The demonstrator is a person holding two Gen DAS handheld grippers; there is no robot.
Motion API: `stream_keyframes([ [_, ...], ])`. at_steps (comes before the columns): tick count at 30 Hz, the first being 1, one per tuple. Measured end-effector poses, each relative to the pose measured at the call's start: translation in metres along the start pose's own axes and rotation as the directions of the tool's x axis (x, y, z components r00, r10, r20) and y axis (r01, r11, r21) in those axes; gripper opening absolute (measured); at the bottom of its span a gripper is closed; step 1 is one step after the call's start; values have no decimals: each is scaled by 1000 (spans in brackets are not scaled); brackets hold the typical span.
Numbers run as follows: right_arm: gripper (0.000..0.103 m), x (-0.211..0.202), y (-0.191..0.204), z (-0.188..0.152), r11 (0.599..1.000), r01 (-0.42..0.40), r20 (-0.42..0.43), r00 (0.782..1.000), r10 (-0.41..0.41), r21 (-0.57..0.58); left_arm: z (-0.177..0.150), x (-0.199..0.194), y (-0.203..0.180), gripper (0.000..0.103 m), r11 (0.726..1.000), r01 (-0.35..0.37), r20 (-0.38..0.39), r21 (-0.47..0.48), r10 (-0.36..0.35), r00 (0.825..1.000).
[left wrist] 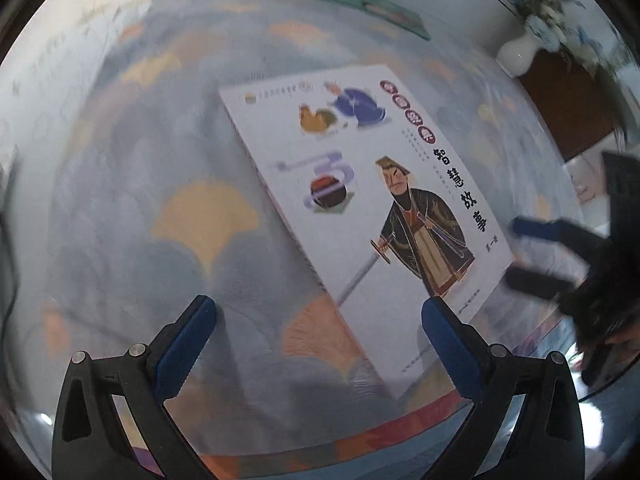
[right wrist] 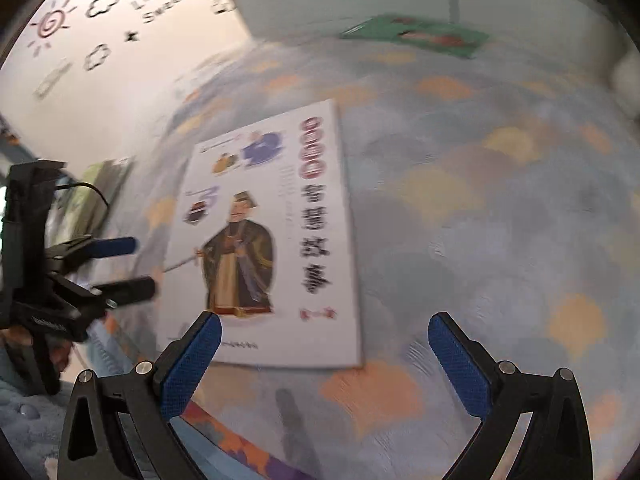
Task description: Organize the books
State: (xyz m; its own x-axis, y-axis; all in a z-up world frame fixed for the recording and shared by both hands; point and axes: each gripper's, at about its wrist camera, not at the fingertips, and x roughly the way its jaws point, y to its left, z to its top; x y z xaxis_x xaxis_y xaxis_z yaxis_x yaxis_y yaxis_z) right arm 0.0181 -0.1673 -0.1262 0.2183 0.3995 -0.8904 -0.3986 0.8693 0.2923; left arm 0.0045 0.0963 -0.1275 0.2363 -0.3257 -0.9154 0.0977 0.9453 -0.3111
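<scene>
A white picture book (left wrist: 360, 200) with a robed swordsman on its cover lies flat on the patterned blue cloth; it also shows in the right wrist view (right wrist: 272, 240). A green book (left wrist: 372, 4) lies at the far edge, also in the right wrist view (right wrist: 420, 34). My left gripper (left wrist: 320, 344) is open and empty, just above the white book's near left edge. My right gripper (right wrist: 326, 356) is open and empty over the book's near right corner. Each gripper shows in the other's view, the right one (left wrist: 532, 252) and the left one (right wrist: 124, 268), flanking the book.
The cloth (left wrist: 160, 160) has orange and yellow fan shapes. A white vase (left wrist: 518, 52) with flowers stands at the far right by a brown surface (left wrist: 568, 104). A white wall with cloud and sun drawings (right wrist: 100, 40) is on the left. Another book (right wrist: 96, 196) lies at the left edge.
</scene>
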Motion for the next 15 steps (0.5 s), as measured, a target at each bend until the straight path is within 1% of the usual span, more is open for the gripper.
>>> stream_keyframes([
  [2,103,21,11,3,999,-50,-49,998,49,-10,-1,0,1,102,1000,-3,18,-29,4,1000],
  [3,103,24,15,2,999,-37,-42,998,36,-40,-2,1,1,102,999,5,25,-45,-4,1000],
  [4,103,26,20,1,996,-56,-34,998,54,-72,-2,1,1,102,998,18,35,-58,-16,999],
  [5,103,28,24,1,991,-100,-41,994,97,-86,-3,1,1,102,997,38,46,-72,-35,998],
  [6,103,28,25,1,984,-154,-49,987,151,-84,-2,0,2,102,993,83,56,-89,-79,995],
  [7,103,31,24,4,977,-201,-59,979,198,-64,-2,0,2,102,983,149,61,-104,-143,988],
  [8,103,32,21,5,962,-273,-64,960,271,-23,-1,0,2,102,975,179,66,-130,-172,983],
  [9,103,36,16,6,918,-393,-70,916,396,53,-2,1,3,102,973,177,70,-151,-168,983],
  [10,103,36,12,5,887,-448,-66,887,456,114,-3,1,2,102,972,179,70,-150,-170,983],
  [11,103,38,8,3,873,-462,-48,879,474,153,-4,0,2,102,971,185,73,-154,-176,982],
  [12,103,35,8,0,870,-469,-31,878,478,153,-6,-1,4,101,963,210,81,-170,-198,977],
  [13,103,34,9,-2,871,-471,-23,878,478,144,-8,-3,7,101,943,265,87,-201,-253,964],
  [14,103,34,11,-4,871,-470,-17,879,477,140,-11,-3,10,101,907,350,86,-234,-339,937],
  [15,101,33,12,-7,865,-480,-12,873,487,142,-12,-1,11,101,871,417,78,-260,-412,908],
])
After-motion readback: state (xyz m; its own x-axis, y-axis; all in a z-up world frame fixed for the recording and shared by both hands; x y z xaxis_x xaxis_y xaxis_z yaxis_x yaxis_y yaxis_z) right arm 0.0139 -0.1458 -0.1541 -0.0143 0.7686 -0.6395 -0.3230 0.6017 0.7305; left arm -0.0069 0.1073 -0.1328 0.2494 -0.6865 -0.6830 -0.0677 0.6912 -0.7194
